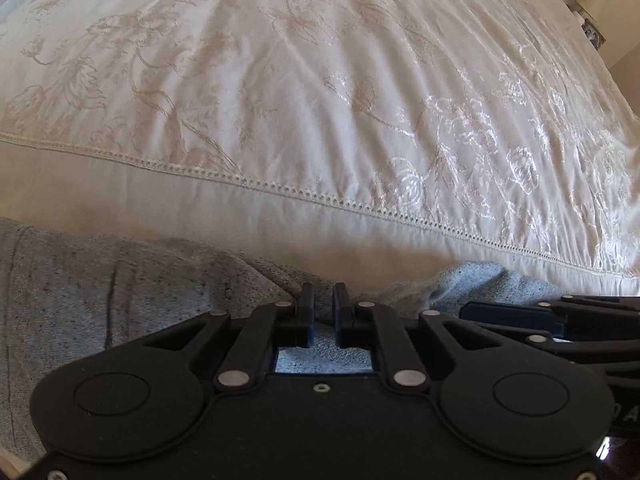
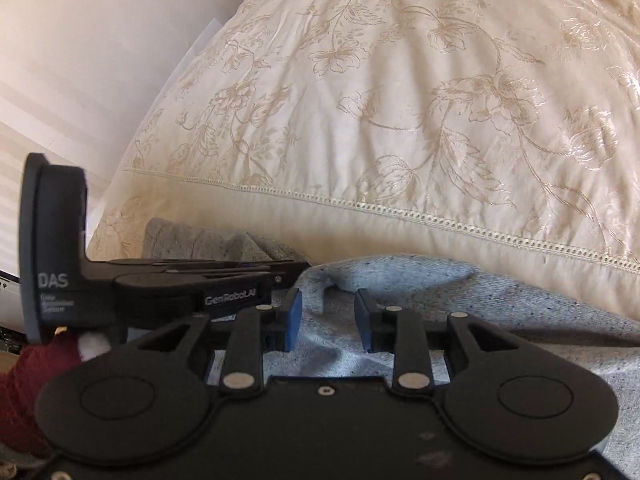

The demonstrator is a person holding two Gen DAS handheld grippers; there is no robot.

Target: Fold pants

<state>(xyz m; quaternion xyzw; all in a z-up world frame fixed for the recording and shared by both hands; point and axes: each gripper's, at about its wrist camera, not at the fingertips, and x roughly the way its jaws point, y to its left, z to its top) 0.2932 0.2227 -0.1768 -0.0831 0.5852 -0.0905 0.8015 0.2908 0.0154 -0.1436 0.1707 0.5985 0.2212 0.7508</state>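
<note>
Grey speckled pants (image 1: 120, 292) lie bunched along the near edge of the bed. My left gripper (image 1: 323, 294) points steeply down with its jaws nearly together, pinching a raised fold of the pants. The right gripper's finger (image 1: 508, 315) shows edge-on just to its right. In the right wrist view the pants (image 2: 500, 300) spread under my right gripper (image 2: 328, 302). That gripper is open, its blue pads wide apart and not pressing the cloth below. The left gripper's fingers (image 2: 280, 268) reach in from the left over a grey fold (image 2: 192, 236).
A cream bedspread (image 1: 320, 100) with floral embroidery and a lace seam (image 2: 440, 216) covers the bed beyond the pants. A pale wall (image 2: 80, 60) runs along the bed's left side. A dark red sleeve (image 2: 24, 392) shows at the lower left.
</note>
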